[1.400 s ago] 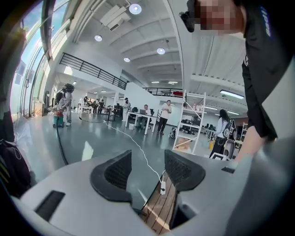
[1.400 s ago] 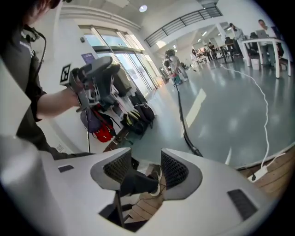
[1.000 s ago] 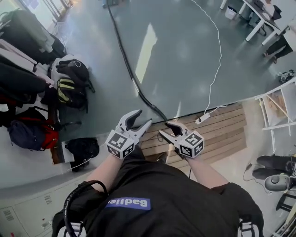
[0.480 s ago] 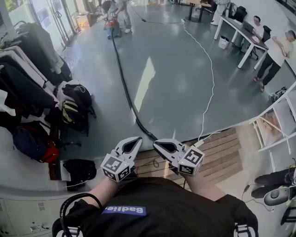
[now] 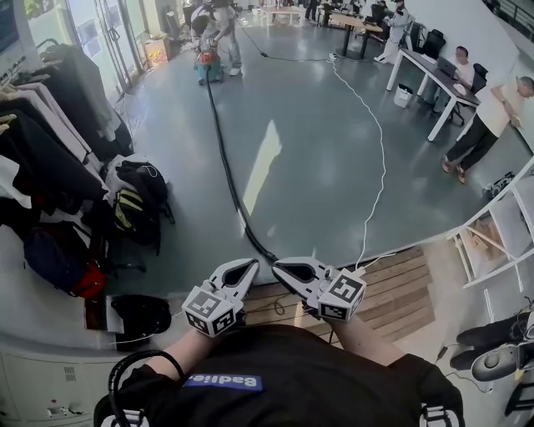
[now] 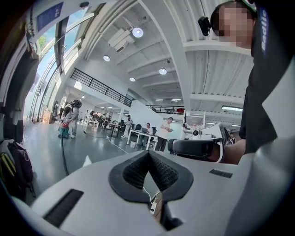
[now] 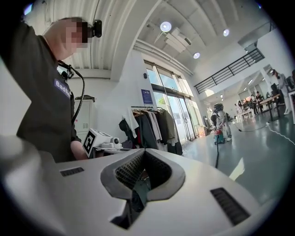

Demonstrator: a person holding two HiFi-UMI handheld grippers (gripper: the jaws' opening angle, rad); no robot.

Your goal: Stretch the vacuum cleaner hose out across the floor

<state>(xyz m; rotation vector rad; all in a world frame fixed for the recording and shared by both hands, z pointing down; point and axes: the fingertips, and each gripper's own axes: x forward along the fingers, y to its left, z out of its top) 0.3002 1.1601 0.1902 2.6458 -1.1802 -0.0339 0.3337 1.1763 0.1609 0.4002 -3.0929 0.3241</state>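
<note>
A long black vacuum hose (image 5: pixel 224 158) lies almost straight across the grey floor. It runs from a small vacuum cleaner (image 5: pixel 207 65) at the far end to the edge of the wooden platform just ahead of my grippers. My left gripper (image 5: pixel 252 266) and right gripper (image 5: pixel 278 268) hover side by side above that near end, tips nearly meeting. Both are shut with nothing between the jaws. The left gripper view shows its closed jaws (image 6: pixel 148 153) and the hose (image 6: pixel 62 156) far off. The right gripper view shows shut jaws (image 7: pixel 144 152) and the hose (image 7: pixel 216 156).
A person (image 5: pixel 219 25) stands by the vacuum cleaner. A white cable (image 5: pixel 372 150) crosses the floor to the right of the hose. Coats and bags (image 5: pixel 138 200) line the left side. A wooden platform (image 5: pixel 400 292) lies under me, and desks with people (image 5: pixel 455 79) stand far right.
Both grippers' jaws have gone from wide open to shut, with nothing in them. The two grippers have drawn closer together, and the head view has tilted up, so more of the hall shows.
</note>
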